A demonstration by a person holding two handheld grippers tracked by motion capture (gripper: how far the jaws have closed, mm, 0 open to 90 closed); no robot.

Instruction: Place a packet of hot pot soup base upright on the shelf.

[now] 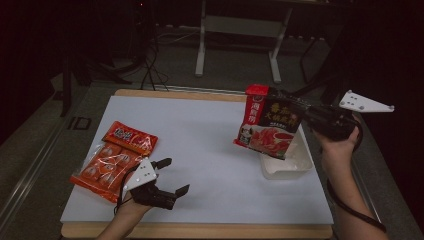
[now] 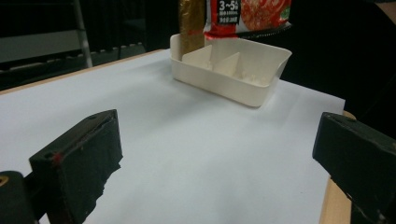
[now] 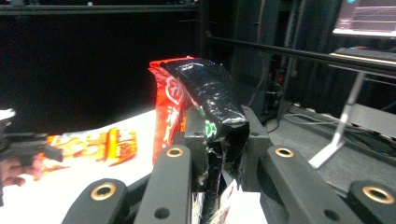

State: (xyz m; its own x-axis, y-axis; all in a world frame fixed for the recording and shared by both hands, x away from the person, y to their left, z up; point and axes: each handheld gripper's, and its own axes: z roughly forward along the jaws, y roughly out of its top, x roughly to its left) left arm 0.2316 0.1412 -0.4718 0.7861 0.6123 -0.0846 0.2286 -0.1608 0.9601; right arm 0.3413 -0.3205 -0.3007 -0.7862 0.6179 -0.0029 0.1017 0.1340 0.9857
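Above the tray [image 1: 300,167], red-and-black pouch [image 1: 267,122], upright.

The left gripper [image 1: 170,176], a black two-jaw tool topped by a grey three-cornered plate, is held low over the near left part of the table in the left hand [image 1: 131,202], whose forearm enters from the bottom edge. Its jaws are spread wide, with nothing between them. The right gripper [image 1: 300,114], of the same build, is carried raised at the right by the right hand [image 1: 340,140], the forearm rising from the lower right corner. Its jaws are clamped together on a glossy packet edge
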